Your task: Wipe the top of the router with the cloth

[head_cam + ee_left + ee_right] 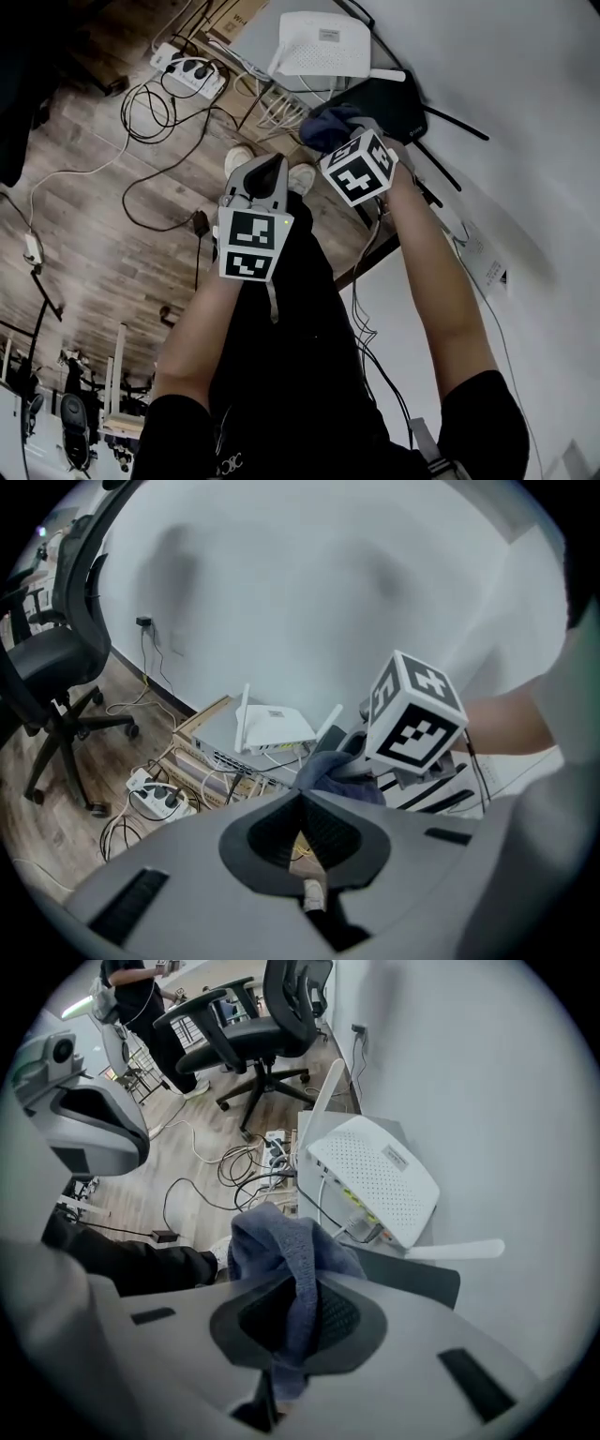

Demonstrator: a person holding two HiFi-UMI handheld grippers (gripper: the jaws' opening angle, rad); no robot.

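To wipe well, I judge the bunched blue cloth (281, 1241) should be pressed flat on the router's top and drawn lightly in straight passes from end to end. It should keep clear of the antennas and cables so the casing does not slide. The right claw (298, 1288) is clamped on that cloth, over the near end of the black router (389, 101); whether they touch I cannot tell. This router lies by the wall, just beside the white router (323, 42) on its grey box (255, 37). The left claw (302, 799) is closed and empty, nearer the body; it could steady the casing. Both forearms reach forward and down, the right further out.
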